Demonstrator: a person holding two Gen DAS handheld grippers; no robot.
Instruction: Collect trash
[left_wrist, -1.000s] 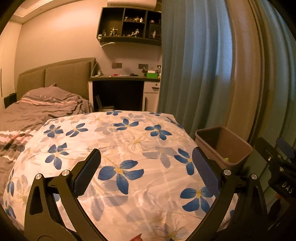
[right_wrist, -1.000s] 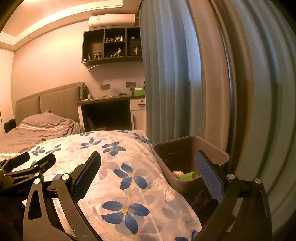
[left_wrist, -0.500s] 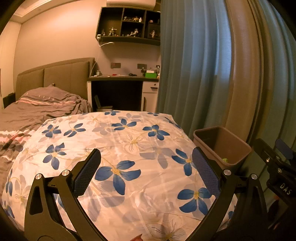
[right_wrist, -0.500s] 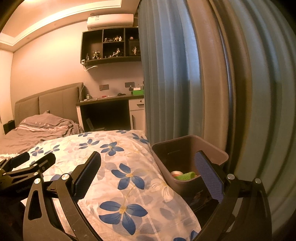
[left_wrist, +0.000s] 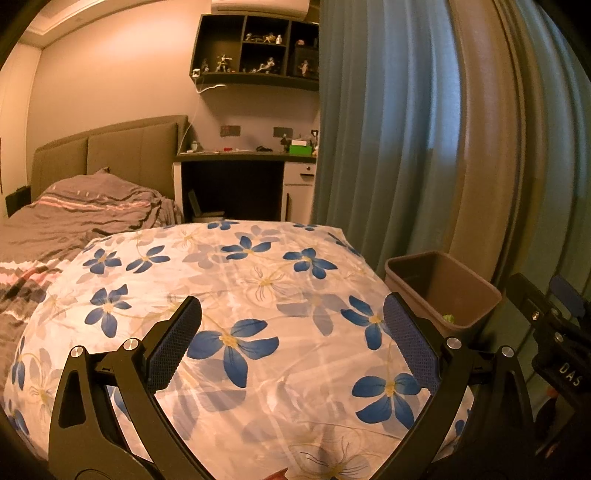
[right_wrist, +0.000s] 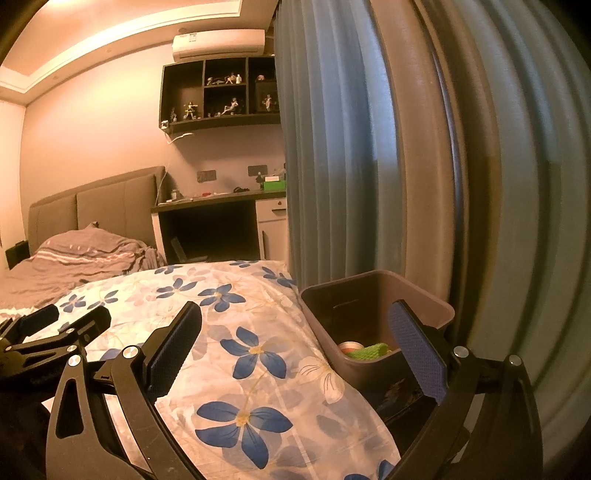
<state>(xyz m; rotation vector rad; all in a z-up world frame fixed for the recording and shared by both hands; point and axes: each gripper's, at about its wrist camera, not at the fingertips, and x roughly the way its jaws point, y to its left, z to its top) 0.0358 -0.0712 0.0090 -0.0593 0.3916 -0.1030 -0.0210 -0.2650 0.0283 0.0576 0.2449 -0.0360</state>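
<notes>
Nearest the cameras, the left gripper is hovering over a floral quilt, its jaws standing wide apart with nothing between them. The right gripper is hanging beside it, over the quilt's right edge, its jaws likewise spread wide and holding nothing. In the right wrist view the left gripper is showing as a dark frame at the lower left; in the left wrist view part of the right gripper is showing at the far right edge.

The quilt, white with blue flowers, is lying over the foot of a bed. Just beside the bed's right edge a brown trash bin is standing upright against the blue curtain. Inside the bin, at the bottom, a green crumpled piece of trash is lying next to a small round item whose kind cannot be made out. From the left wrist view only a sliver of the green trash is peeking over the bin's rim.

Farther off, a grey striped blanket is bunching near a padded headboard. Beyond it a tabletop is carrying a green box and small clutter. Above it a dark wall shelf is displaying figurines, and an air conditioner is sitting higher on the wall.
</notes>
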